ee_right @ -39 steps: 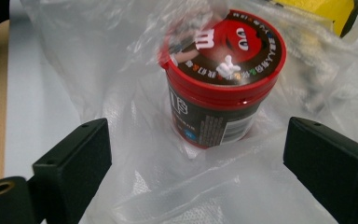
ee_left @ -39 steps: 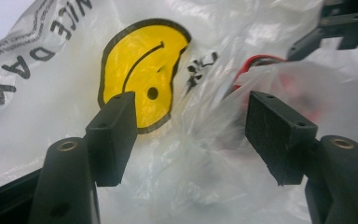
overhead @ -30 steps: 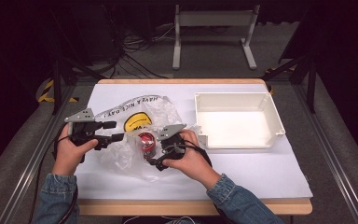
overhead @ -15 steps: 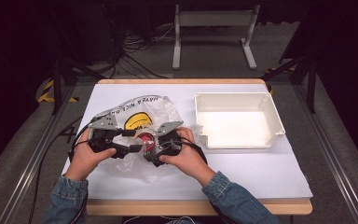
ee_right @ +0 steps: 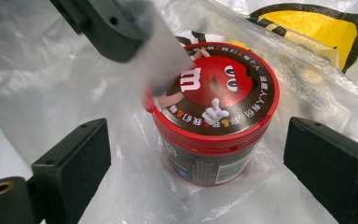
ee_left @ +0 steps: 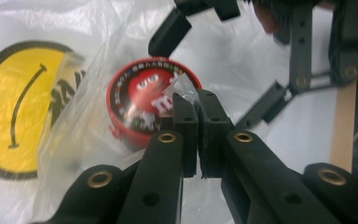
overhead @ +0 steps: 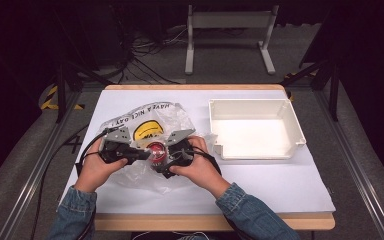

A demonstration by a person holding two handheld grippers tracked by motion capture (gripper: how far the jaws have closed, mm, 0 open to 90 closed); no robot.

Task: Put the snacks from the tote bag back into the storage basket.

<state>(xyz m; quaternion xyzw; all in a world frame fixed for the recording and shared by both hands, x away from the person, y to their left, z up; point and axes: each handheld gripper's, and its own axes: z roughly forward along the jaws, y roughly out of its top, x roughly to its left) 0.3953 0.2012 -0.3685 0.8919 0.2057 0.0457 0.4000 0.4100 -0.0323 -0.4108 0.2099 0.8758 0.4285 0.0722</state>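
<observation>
Left gripper view: left gripper [ee_left: 198, 100], jaws just closed, pinches the plastic bag [ee_left: 98, 154] film beside the red tub [ee_left: 149, 100] near the table's front-left; right gripper [ee_right: 196, 154] straddles it wide. Lift film clear before gripping.

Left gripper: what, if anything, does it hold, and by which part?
The left gripper is shut on the plastic bag, pinching a fold of its film beside the red tub.

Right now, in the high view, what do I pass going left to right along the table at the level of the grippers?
left gripper → red candy tub inside the clear plastic bag → right gripper → white tray
</observation>
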